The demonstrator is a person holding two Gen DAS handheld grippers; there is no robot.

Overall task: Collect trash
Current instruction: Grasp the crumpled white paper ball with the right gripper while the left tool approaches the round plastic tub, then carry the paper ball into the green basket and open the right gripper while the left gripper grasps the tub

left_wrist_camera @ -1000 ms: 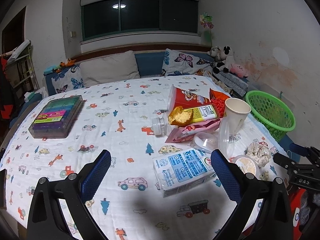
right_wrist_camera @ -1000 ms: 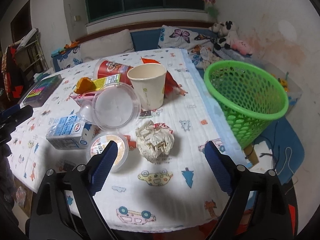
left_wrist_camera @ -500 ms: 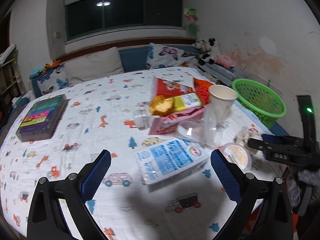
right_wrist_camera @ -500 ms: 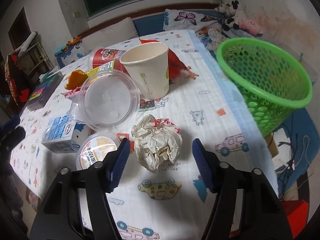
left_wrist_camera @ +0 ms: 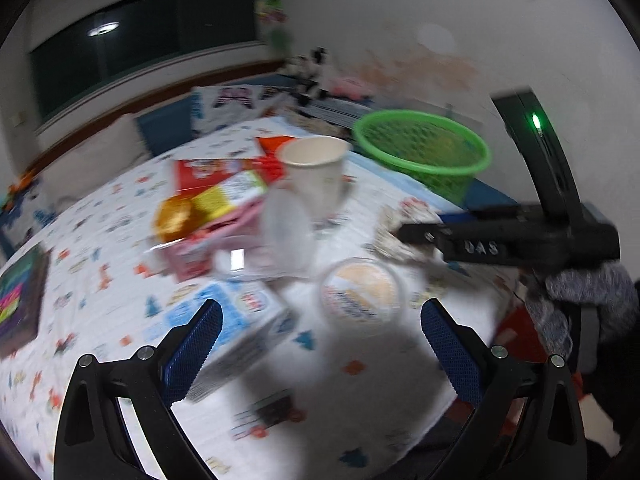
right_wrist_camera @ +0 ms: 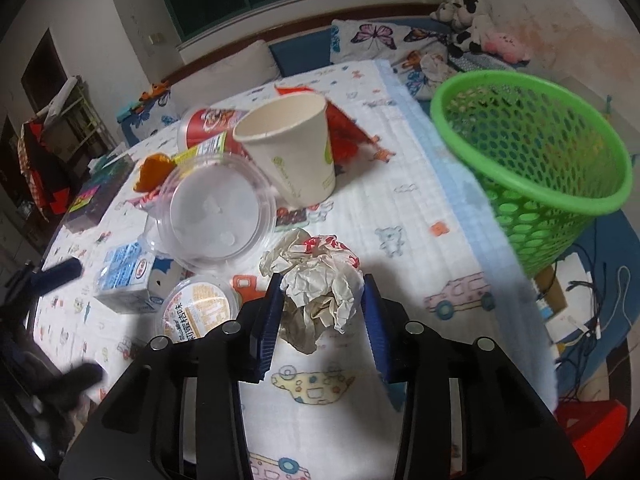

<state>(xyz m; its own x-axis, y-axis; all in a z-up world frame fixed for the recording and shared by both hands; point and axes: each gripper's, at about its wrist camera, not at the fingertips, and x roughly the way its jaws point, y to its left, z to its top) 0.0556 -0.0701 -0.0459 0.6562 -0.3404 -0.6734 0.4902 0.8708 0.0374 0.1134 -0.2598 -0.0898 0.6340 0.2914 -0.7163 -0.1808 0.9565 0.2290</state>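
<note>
1. Left to right across a bed spread with a cartoon-print sheet (right_wrist_camera: 404, 184): a blue-and-white carton (right_wrist_camera: 124, 278) lies on its side, long axis running away toward the far left; its printing is too small to read.
2. Just beside it, a round sealed cup (right_wrist_camera: 196, 312) sits lid-up with Chinese characters on the label. Behind it a clear plastic lid (right_wrist_camera: 216, 214) leans tilted against the pile.
3. Further back, a red snack tub (right_wrist_camera: 204, 124) lies on its side and a paper cup (right_wrist_camera: 292, 148) stands upright, mouth up, with a small green logo on its wall.
4. Centre: the crumpled paper ball (right_wrist_camera: 320, 280), red print on its top, rests on the sheet with no clear long axis, near the bed's right edge.
5. Meanwhile the right claw (right_wrist_camera: 320, 312) is closing, its blue pads (right_wrist_camera: 268, 320) flanking the ball and touching its creased sides; the ball sits on the sheet.
6. Right: a green mesh basket (right_wrist_camera: 560, 208) stands upright beyond the bed's edge, well apart from the ball.
7. From the blurred left wrist view, the left claw (left_wrist_camera: 320, 344) is spread wide above the carton and sealed cup, touching nothing; raised letters on the right claw's body cannot be read for certain.
</note>
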